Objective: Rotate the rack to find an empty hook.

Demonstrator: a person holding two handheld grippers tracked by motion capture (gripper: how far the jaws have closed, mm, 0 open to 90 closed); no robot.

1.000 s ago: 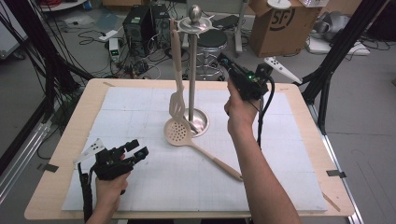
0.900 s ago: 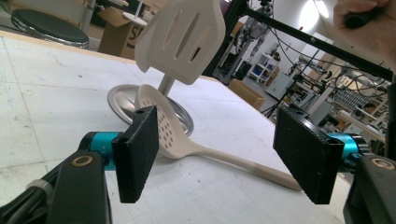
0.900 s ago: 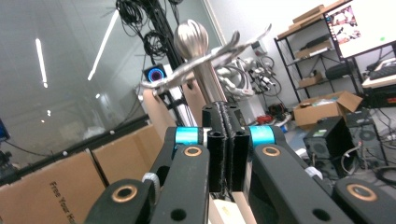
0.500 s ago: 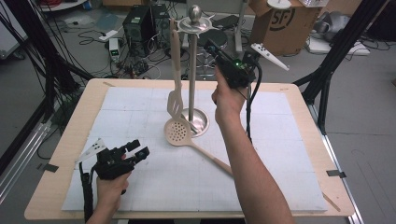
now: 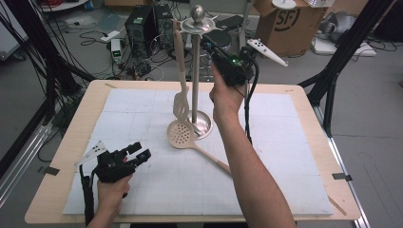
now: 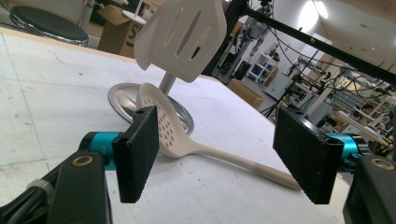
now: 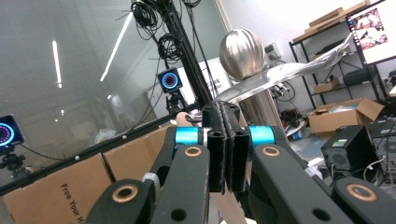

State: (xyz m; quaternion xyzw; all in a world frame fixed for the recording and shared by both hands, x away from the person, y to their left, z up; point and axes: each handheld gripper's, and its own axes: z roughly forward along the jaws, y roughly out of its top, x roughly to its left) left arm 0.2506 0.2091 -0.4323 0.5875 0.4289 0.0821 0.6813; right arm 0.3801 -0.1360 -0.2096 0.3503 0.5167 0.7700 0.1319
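A metal stand (image 5: 195,71) with a ball top (image 5: 197,13) rises from a round base (image 5: 205,124) at the middle of the table. A beige slotted spatula (image 5: 180,102) hangs from one of its top hooks. A beige skimmer (image 5: 181,133) lies on the mat with its head against the base and its handle pointing toward me. My right gripper (image 5: 206,42) is raised beside the hook plate (image 7: 280,77) just under the ball (image 7: 241,53), jaws pressed together. My left gripper (image 5: 141,150) rests at the near left, open, facing the skimmer (image 6: 163,126) and spatula blade (image 6: 180,37).
A white gridded mat (image 5: 285,156) covers most of the wooden table (image 5: 57,190). Beyond the far edge are a cardboard box (image 5: 285,21), a black computer tower (image 5: 140,23) and floor cables. Black frame posts (image 5: 342,52) stand at both sides.
My right gripper has moved up and to the left, from beside the stand's pole to its top. The left gripper has stayed put.
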